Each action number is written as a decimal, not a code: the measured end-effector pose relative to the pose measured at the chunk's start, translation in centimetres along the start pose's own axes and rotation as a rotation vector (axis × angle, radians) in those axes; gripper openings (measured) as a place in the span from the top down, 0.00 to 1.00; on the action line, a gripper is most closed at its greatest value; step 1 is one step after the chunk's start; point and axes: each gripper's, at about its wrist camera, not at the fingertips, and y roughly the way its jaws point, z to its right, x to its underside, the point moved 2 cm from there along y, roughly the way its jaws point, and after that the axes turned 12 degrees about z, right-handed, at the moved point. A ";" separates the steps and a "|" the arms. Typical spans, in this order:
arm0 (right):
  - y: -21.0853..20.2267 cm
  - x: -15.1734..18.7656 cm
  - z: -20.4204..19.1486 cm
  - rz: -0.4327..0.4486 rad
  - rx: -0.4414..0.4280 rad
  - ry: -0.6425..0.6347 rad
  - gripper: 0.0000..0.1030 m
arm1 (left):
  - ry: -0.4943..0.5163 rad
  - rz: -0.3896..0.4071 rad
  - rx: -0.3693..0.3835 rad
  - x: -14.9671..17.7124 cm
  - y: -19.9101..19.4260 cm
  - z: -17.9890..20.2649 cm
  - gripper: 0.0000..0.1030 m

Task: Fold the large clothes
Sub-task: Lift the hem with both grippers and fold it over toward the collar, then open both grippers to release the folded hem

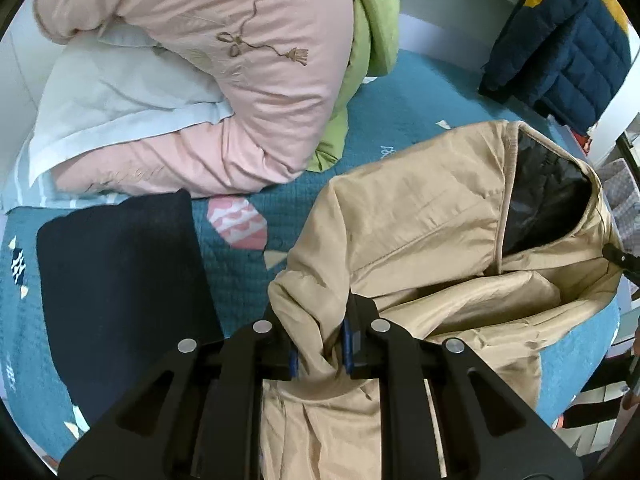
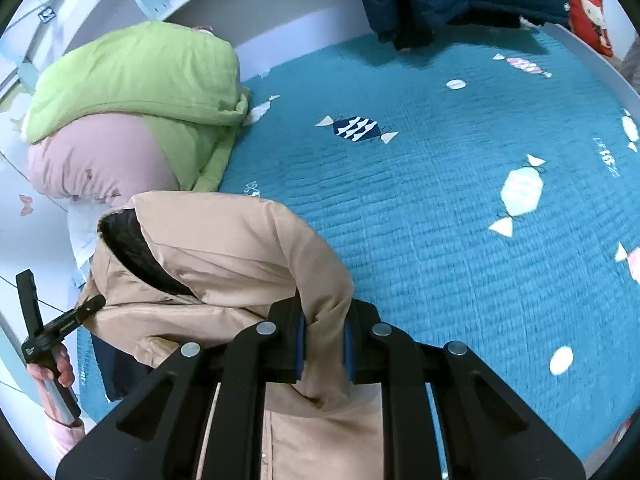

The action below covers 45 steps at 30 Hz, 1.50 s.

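Left gripper (image 1: 320, 344): jaws pinched on a bunched fold of the beige jacket (image 1: 432, 240); blue pads pressed against the fabric on both sides.
Right gripper (image 2: 325, 346): jaws pinched on the rounded shoulder edge of the same jacket (image 2: 240, 264); fabric gathered between the blue pads.
Jacket position: lifted by both grippers, hanging below each; upper part draped over the near edge of the bed, dark lining (image 1: 540, 196) visible at the open collar.
Person's hand (image 2: 60, 368): wrapped around the left gripper's handle, pink sleeve below; seen at lower left of the right wrist view.
Dark folded garment (image 1: 120, 280): flat on the bedspread, just beside the jacket on its left in the left wrist view.
Teal bedspread (image 2: 440, 200): quilted, candy pattern, covering the bed.
Pink quilt (image 1: 240, 100): heaped farther back, on a white pillow (image 1: 112, 92).
Green quilt (image 2: 132, 80): bundled against the pink one.
Navy puffer jacket (image 1: 560, 60): yellow panel at top, at the far edge of the bed.
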 end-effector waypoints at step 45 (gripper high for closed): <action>-10.7 24.1 3.6 -0.245 0.134 -0.173 0.41 | 0.039 -0.098 -0.131 26.9 -13.1 -1.7 0.57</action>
